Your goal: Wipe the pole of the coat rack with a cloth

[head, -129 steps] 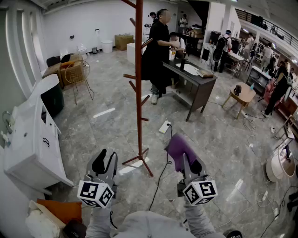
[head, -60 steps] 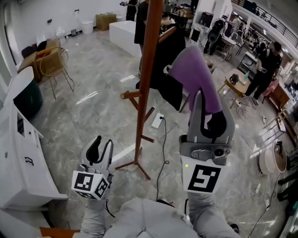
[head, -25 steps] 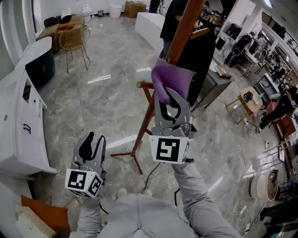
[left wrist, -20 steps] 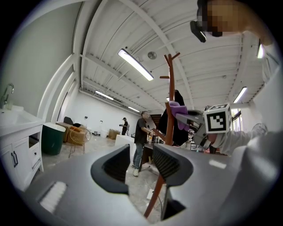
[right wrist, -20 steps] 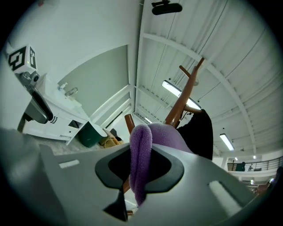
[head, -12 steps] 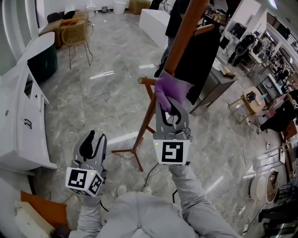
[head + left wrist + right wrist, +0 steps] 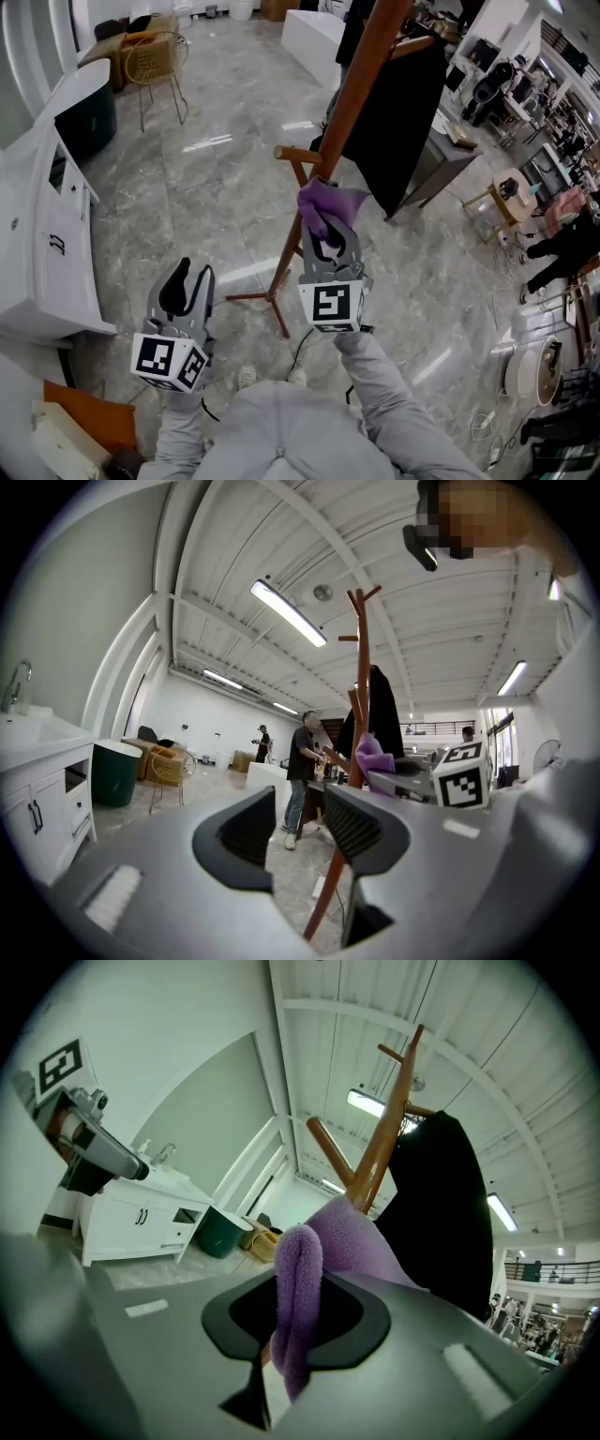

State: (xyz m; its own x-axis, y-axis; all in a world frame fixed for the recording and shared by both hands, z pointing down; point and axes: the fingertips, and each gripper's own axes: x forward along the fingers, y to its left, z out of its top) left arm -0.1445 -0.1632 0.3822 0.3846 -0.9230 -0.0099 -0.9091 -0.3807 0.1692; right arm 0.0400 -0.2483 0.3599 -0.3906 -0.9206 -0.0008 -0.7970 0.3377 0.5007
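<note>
Purple fleece, soft and thickly napped, made up the cloth (image 7: pixel 325 204), which the right gripper (image 7: pixel 328 242) pinched in a folded roll between its clamped grey jaws. The right arm reached forward and up, holding the cloth against the slanting, round, brown wooden pole (image 7: pixel 361 89) of the coat rack (image 7: pixel 285 267), just beside a short peg (image 7: pixel 292 153). A black coat (image 7: pixel 398 131) hung from the rack. The left gripper (image 7: pixel 191 279) hovered low near the body, its ribbed black-padded jaws parted with nothing between them, above the glossy grey marble floor (image 7: pixel 197 197).
</note>
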